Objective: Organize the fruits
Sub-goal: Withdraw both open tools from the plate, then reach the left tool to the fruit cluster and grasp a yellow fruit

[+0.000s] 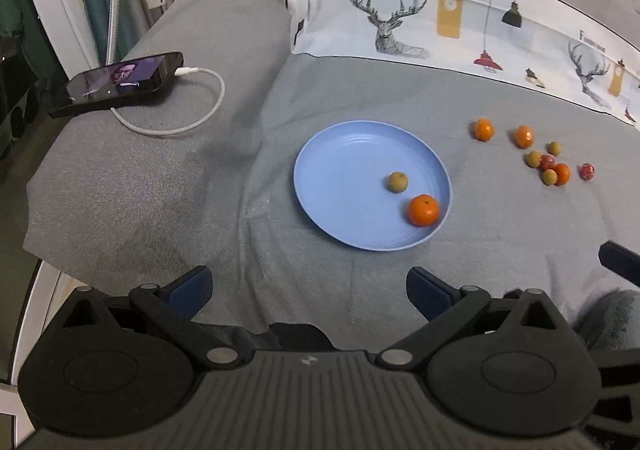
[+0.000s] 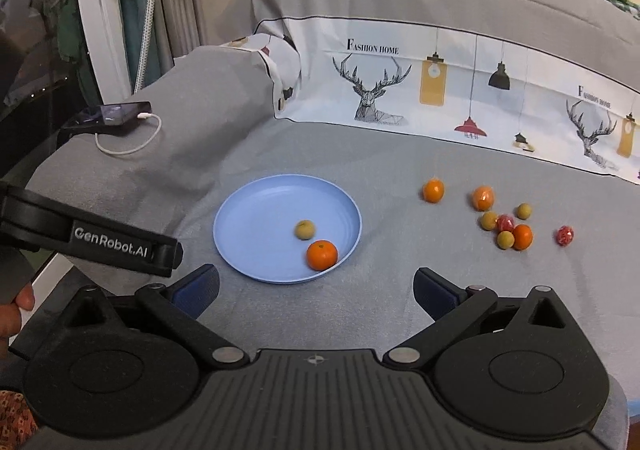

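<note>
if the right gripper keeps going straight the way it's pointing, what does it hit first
Probably the blue plate, near the orange at its near rim; depth is hard to judge. The right gripper is open and empty.

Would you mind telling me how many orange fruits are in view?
4: one on the blue plate at, and three on the grey cloth to its right, at and. None looks hidden.

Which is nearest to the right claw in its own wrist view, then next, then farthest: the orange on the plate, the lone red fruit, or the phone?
1. Orange on the plate, just ahead.
2. Lone red fruit, far right.
3. Phone, far back left.
</note>
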